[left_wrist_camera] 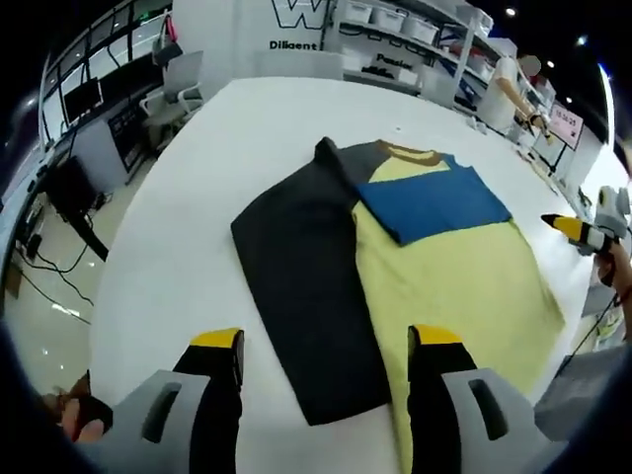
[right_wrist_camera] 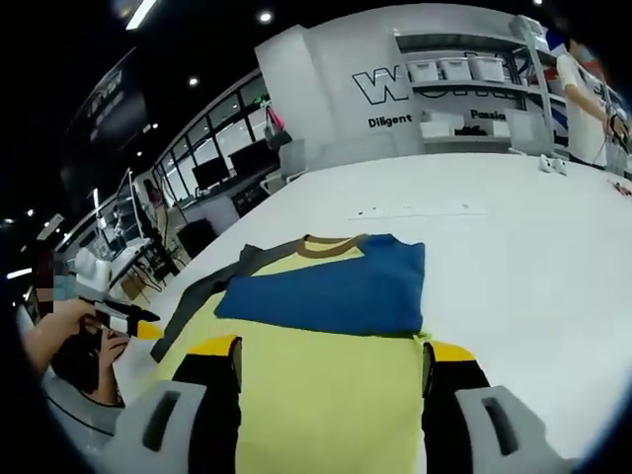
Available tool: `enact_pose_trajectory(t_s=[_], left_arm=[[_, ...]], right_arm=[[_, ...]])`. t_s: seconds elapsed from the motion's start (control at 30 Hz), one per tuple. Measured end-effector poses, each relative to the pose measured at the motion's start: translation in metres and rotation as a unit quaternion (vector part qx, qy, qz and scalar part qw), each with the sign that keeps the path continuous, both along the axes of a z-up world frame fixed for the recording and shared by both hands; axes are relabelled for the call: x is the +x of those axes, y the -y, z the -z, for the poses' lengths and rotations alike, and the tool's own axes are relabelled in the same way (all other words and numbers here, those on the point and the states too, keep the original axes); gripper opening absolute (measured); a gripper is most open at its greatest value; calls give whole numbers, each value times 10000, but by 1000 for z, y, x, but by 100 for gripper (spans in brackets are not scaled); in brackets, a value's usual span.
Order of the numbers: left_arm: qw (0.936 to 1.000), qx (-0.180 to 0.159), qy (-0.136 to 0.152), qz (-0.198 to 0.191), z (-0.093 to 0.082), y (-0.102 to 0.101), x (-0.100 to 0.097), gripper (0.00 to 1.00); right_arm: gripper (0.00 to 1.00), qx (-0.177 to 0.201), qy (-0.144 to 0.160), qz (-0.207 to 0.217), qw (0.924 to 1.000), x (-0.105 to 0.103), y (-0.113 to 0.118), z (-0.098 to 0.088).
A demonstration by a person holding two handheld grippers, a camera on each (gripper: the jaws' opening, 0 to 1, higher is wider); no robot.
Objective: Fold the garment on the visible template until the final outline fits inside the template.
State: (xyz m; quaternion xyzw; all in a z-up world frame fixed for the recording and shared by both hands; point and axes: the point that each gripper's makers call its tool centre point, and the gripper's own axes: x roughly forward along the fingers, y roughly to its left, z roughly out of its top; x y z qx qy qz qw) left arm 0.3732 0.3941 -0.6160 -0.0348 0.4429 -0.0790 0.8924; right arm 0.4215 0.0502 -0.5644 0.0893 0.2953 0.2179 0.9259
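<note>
Left gripper view: left tool [left_wrist_camera: 326, 346] spread, pinching nothing; garment [left_wrist_camera: 395, 267] flat on white bench [left_wrist_camera: 168, 267] just ahead, dark side's hem between jaws, bare bench beyond its edges.

Right gripper view: right tool [right_wrist_camera: 331, 355] spread, over garment's [right_wrist_camera: 326, 385] yellow body; blue sleeve [right_wrist_camera: 331, 291] folded across, just ahead.

Bare white desk [left_wrist_camera: 178, 247] lies open left, right and far of the half-folded shirt [left_wrist_camera: 434, 267]; chairs [left_wrist_camera: 173, 94] stand off its far-left edge.
</note>
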Motion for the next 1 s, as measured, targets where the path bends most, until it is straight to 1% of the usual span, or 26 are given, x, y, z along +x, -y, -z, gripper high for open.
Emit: enact_pose_trajectory(t_s=[0.03,0.07,0.1,0.17,0.2,0.27,0.37,0.43,0.5,0.53,0.63,0.7,0.77,0.83,0.87,0.9,1.0], left_arm=[[9993,216,-283,61,6,-5,-9,65],[9990,345,-281,26,7,-8,-9,63],[9988,419,-252,87,6,-7,-9,61],[9990,330,-288,30,6,-6,-10,57],[9993,216,-313,-30,7,-4,-12,56],[9992,200,-343,-63,8,-3,-13,53],[9976,395,-572,-46,15,-6,-22,46],[9974,411,-595,-52,16,-6,-24,43],[9964,520,-640,-194,17,-10,-26,39],[9947,668,-754,-221,19,-14,-29,38],[9934,804,-786,-248,22,-16,-30,36],[9936,802,-757,-256,21,-16,-29,35],[9929,788,-832,-319,20,-16,-31,32],[9915,804,-957,-347,21,-15,-33,25],[9918,758,-976,-319,21,-11,-34,21],[9919,744,-972,-325,21,-8,-34,20],[9912,801,-986,-372,21,-10,-34,19]], right_arm=[[72,2,2,2,10000,-2,0,0],[72,-1,-3,0,10000,-2,0,0],[72,-25,1,14,10000,-5,0,0],[71,-40,-17,11,10000,-7,1,1],[71,-25,-18,16,10000,-9,2,1],[71,-14,-33,14,10000,-9,2,1],[71,-53,-12,67,10000,-11,7,-1],[71,-43,13,113,9999,-11,9,-3],[70,-35,28,131,9999,-11,10,-4],[70,-32,29,145,9999,-11,11,-4],[69,-35,-8,152,9999,-14,10,-3],[68,-15,-24,161,9999,-15,9,-2],[68,-19,-21,155,9999,-16,7,-3],[68,-31,-20,134,9999,-16,5,-3],[68,-30,-23,133,9999,-16,5,-3],[68,-24,-18,139,9999,-16,4,-4],[67,-24,-26,129,9999,-17,3,-4]])
